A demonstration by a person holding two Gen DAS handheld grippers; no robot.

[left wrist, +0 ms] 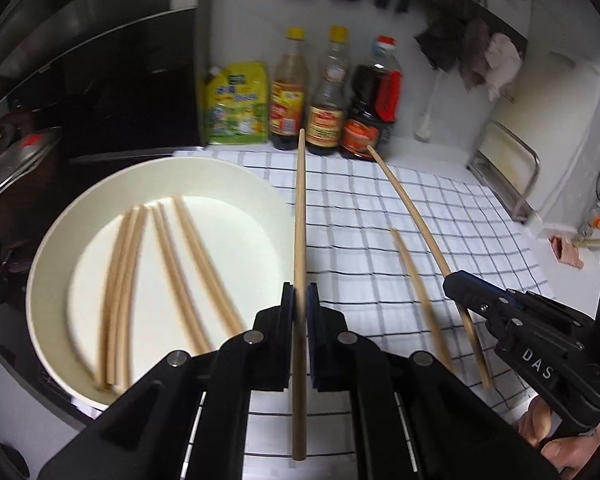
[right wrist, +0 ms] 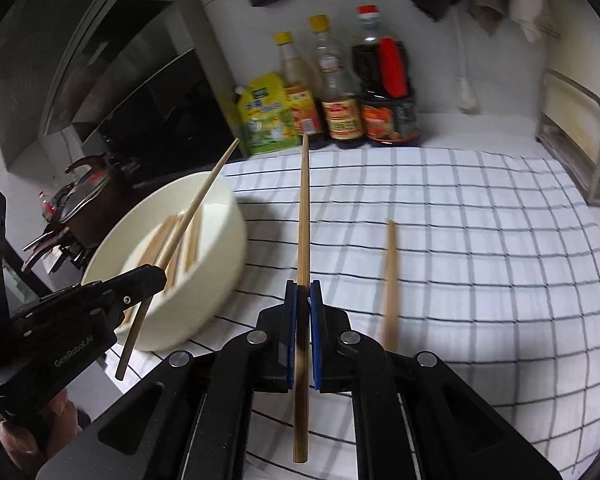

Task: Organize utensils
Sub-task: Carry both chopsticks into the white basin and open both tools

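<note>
White wall (left wrist: 440, 92) behind a checked-cloth (right wrist: 480, 240) kitchen counter.

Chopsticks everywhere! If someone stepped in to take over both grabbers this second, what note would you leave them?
Left gripper: jaws shut on one chopstick, lifted clear.
Right gripper: jaws shut on another chopstick, also lifted.
Done: several chopsticks already lie in the white bowl on the left.
Left: probably drop both held sticks into the bowl, then fetch the last loose chopstick lying on the checked cloth.
</note>
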